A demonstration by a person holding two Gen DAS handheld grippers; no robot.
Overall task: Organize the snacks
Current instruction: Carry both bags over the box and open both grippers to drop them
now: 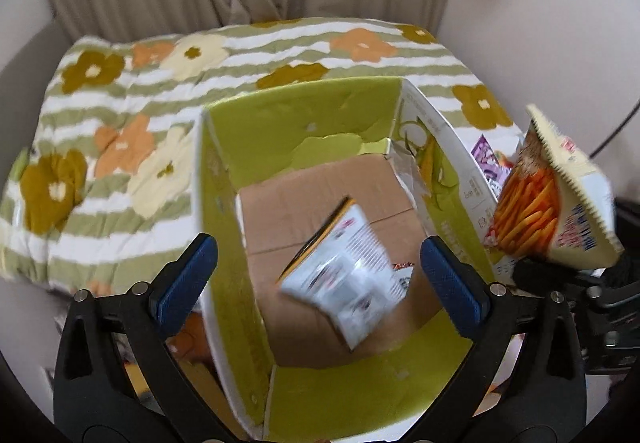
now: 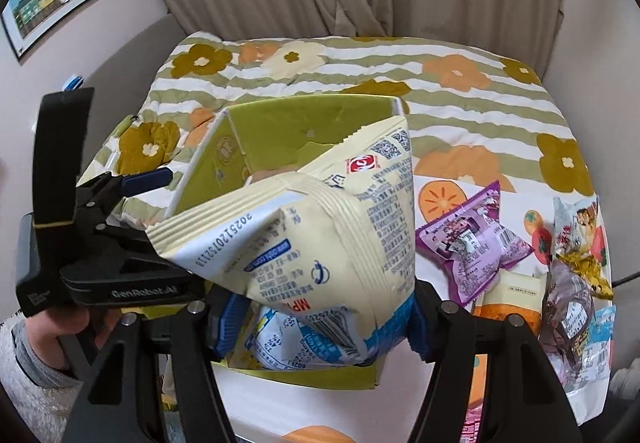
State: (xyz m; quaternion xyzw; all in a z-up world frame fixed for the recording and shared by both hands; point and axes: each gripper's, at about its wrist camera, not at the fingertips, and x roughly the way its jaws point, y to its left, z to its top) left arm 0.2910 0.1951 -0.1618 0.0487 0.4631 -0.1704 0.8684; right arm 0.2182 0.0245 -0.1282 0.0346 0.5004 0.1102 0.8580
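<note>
The green carton (image 1: 304,115) stands open on the flowered quilt (image 1: 120,91), its near wall cut off at six o'clock. Inside, a blurred white packet (image 1: 348,275) lies on the brown floor, print unreadable. The left gripper (image 1: 316,275) gapes wide, empty. At three o'clock the right gripper (image 2: 320,323) clamps a cream snack bag (image 2: 320,235), hiding the carton's interior.

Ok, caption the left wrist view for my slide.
Open left gripper above the green box, a white snack packet inside it.
</note>
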